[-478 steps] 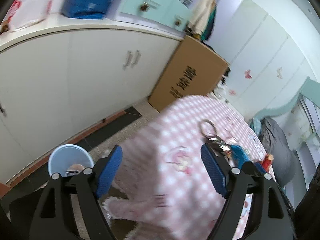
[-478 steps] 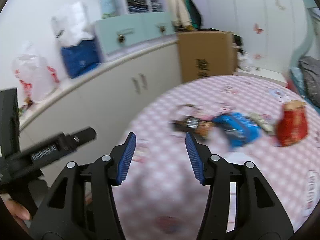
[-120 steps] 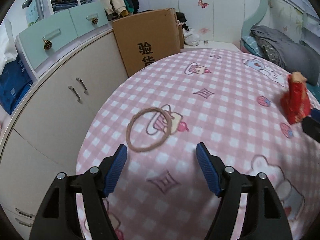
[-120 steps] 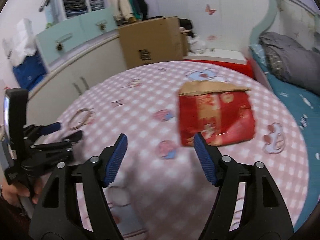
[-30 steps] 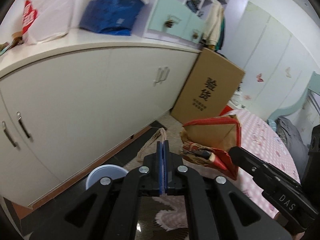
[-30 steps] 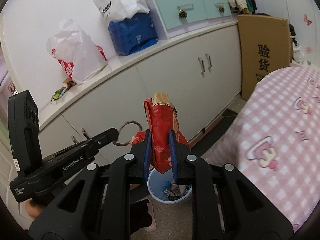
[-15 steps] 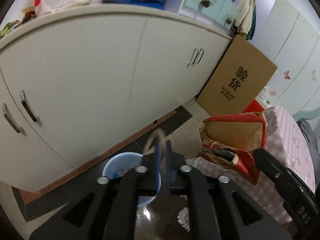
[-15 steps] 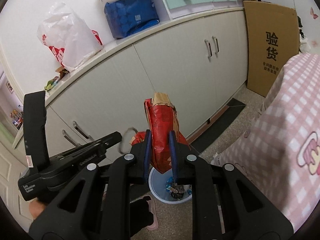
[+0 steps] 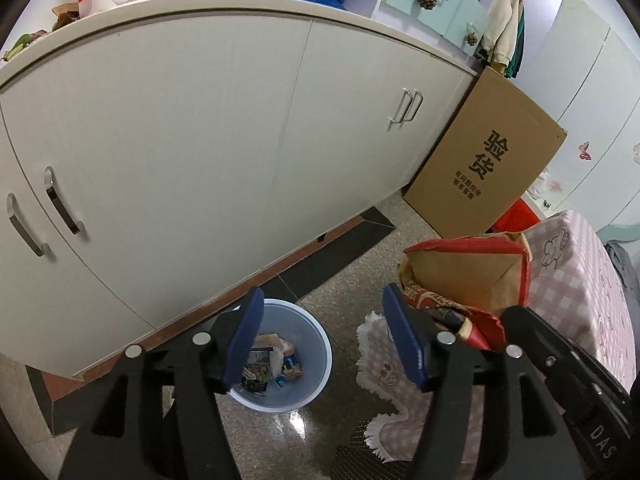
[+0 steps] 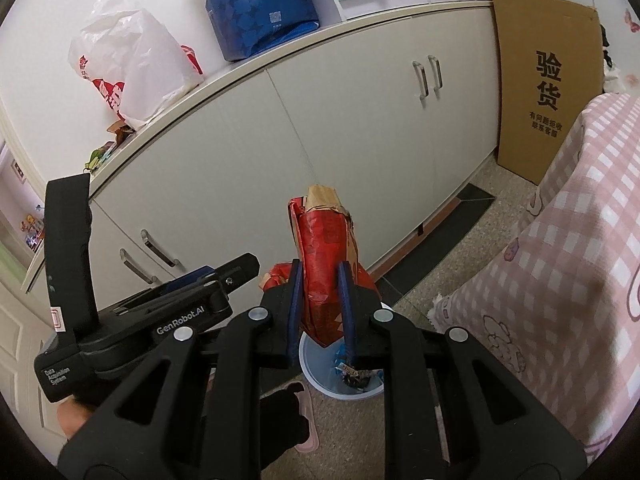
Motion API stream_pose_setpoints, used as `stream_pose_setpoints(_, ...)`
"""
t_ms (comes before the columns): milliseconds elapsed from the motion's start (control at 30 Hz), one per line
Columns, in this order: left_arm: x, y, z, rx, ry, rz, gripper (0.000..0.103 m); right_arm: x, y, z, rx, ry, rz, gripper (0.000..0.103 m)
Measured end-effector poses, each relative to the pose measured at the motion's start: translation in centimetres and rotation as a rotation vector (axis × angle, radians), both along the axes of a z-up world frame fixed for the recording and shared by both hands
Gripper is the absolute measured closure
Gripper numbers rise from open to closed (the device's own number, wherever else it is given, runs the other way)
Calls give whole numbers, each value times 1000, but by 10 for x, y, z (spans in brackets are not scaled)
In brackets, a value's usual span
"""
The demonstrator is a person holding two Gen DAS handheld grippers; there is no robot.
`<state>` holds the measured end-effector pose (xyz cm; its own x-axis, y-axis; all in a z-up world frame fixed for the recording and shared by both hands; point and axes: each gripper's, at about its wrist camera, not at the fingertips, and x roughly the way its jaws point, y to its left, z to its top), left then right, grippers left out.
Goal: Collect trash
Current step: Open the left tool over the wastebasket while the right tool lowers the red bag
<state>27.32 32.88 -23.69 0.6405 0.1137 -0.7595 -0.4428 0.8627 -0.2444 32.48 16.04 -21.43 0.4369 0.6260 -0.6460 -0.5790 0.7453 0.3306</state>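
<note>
1. Left wrist view: the left gripper (image 9: 324, 334) is hanging directly above the blue bin (image 9: 316, 376), and its jaws are opening with nothing showing between the blue pads. The bin is sitting on the speckled floor just in front of the white cabinet (image 9: 200, 140), already holding wrappers. To the right of the bin, the red paper bag (image 9: 468, 280) is being carried with its brown open mouth facing this camera; the black right gripper is gripping it from below. The fringed pink checked tablecloth (image 9: 576, 280) is hanging right of the bin, near its rim but apart from it. The brown cardboard box (image 9: 480, 160) is leaning on the cabinet, well beyond the bin.

2. Right wrist view: the right gripper (image 10: 320, 304) is pinching the red paper bag (image 10: 326, 264) between nearly closed jaws. The bag's long axis is standing upright, running away from the jaws, with its lower corner pointing down at the bin (image 10: 344, 384) straight beneath. This is the hand nearer to the next drop; the bag looks ready to fall into the bin once released. The left gripper (image 10: 224, 276) is reaching in left of the bin, close beside the bag, and may be crowding the drop, though the bag is hiding part of the gap. A pink slipper (image 10: 306, 420) is lying on the floor just beside the bin.
</note>
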Motion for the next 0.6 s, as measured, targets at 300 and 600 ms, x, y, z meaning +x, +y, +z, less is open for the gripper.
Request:
stream_pose_setpoints(300,-11,5,2,22,-1,35,35,-3,8,-3,-7,3,11,85)
stream_pose_setpoints(600,-19,33,-23,-1,58,112,34,-1,34,-22,-20,28,40,85)
